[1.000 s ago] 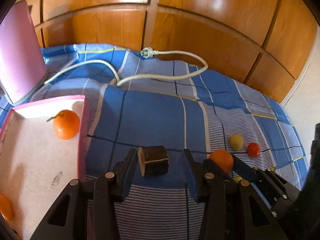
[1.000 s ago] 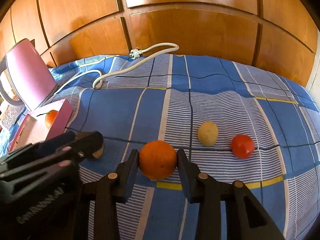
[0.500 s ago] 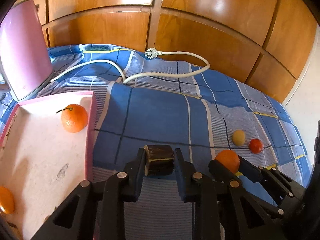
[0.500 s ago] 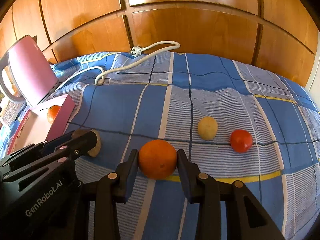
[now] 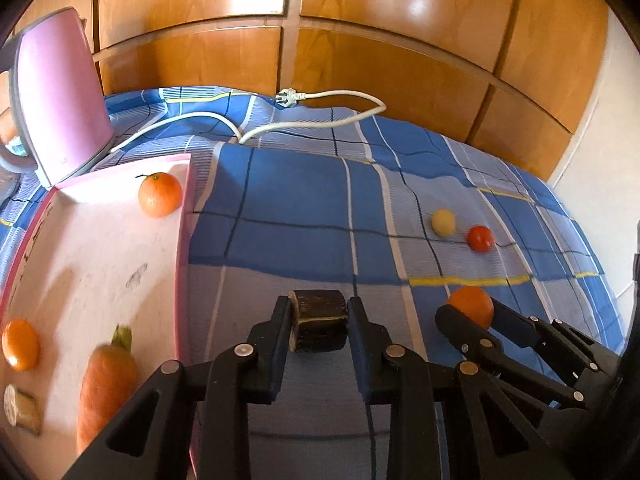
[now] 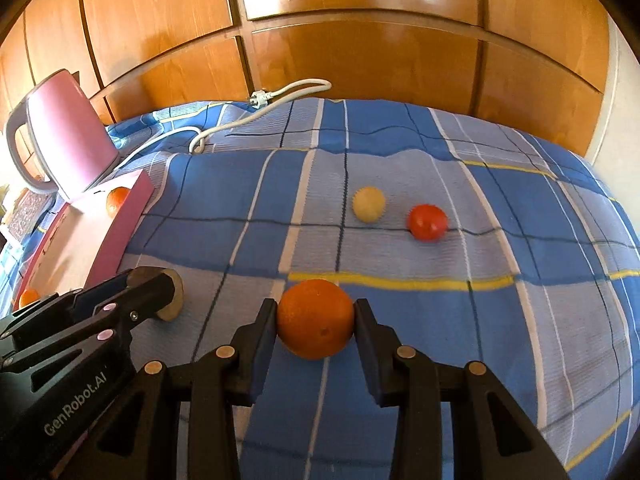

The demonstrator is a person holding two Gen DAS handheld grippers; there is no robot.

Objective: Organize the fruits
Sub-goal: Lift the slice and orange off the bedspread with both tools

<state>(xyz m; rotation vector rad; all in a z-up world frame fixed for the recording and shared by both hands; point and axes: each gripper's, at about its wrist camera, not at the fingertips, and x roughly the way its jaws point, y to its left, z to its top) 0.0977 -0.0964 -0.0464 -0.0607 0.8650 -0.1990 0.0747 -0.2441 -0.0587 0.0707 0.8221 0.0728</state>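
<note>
The left tongs [image 5: 318, 318] are being pressed onto a dark, bark-skinned cut chunk [image 5: 318, 325], pale at its sliced end, low in the centre of the left wrist frame; what kind of produce it is cannot be told. The chunk is being pinched across its flat sides, probably so that it cannot roll out of the grip. The right tongs [image 6: 315, 322] are being closed around an orange [image 6: 315, 319] at its widest girth, low in the centre of the right wrist frame, a hold that seems chosen to keep the round fruit from slipping. Both pieces appear to be held just above the blue checked bedspread [image 5: 304, 216], though contact with it cannot be ruled out.

To the left of the left wrist frame a pink tray [image 5: 182, 248] is being used as the collecting place: a stemmed tangerine [image 5: 160, 195] is lying in its far corner, and a second orange fruit [image 5: 20, 345], a carrot [image 5: 106, 384] and a pale cut piece [image 5: 22, 412] are lying at its near end. The held pieces are judged to be destined for this tray.

Right of centre, a yellowish round fruit [image 6: 369, 204] and a tomato [image 6: 427, 222] are lying just beside each other on the bedspread, not yet gathered. In the upper left a pink kettle [image 6: 68, 136] is standing behind the tray, its white cord [image 5: 320, 120] trailing toward the wooden panelling [image 5: 360, 40].
</note>
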